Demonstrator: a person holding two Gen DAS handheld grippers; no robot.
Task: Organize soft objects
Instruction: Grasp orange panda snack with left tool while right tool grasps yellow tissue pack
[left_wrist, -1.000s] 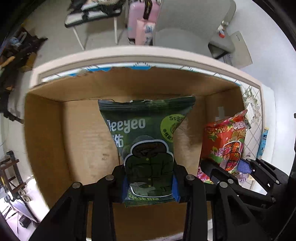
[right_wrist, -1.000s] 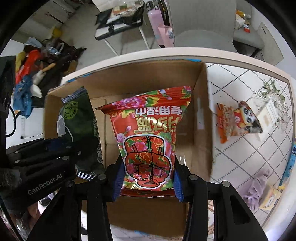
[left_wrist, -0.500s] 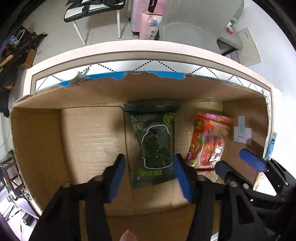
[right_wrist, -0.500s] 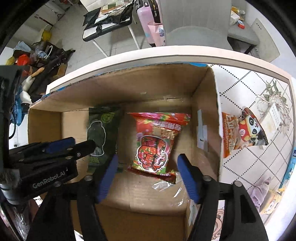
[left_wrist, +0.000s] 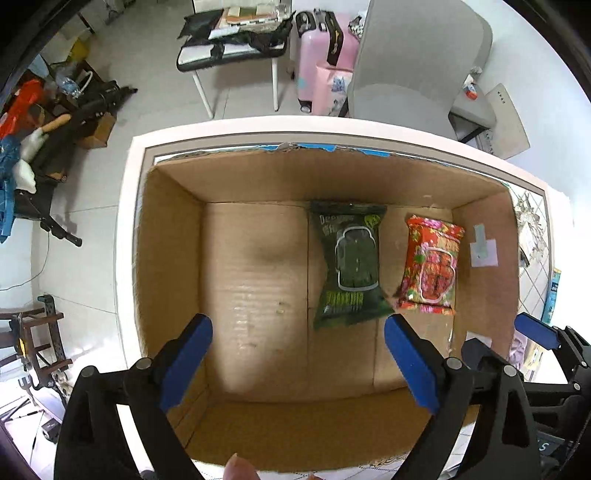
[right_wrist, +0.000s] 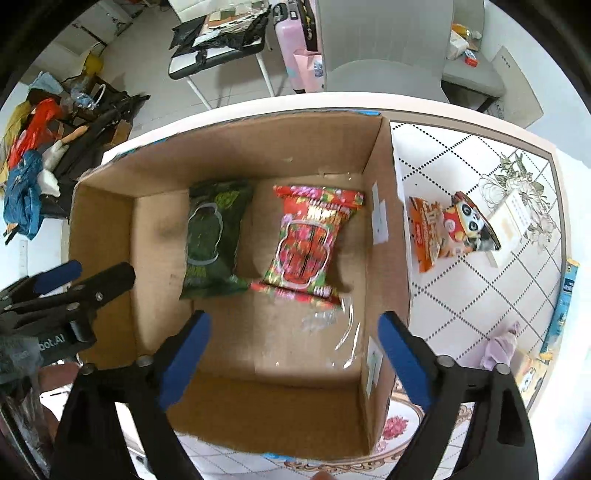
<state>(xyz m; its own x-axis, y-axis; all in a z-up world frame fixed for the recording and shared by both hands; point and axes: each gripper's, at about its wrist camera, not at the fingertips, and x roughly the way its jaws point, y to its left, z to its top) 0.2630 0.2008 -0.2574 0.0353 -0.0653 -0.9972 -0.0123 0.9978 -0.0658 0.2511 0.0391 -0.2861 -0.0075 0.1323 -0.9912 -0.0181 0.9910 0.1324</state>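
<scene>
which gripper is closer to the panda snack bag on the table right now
Right. The right gripper hangs open over the box's right half, with the panda bag just beyond that wall. The left gripper is open over the box's left half, farther away.

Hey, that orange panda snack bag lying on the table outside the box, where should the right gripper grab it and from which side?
Grip the orange panda bag across its flat, crimped orange end, probably coming from above. It lies flat on the tiled table, right of the cardboard box, so a side approach would likely just push it. The open right gripper looks wide enough.
</scene>
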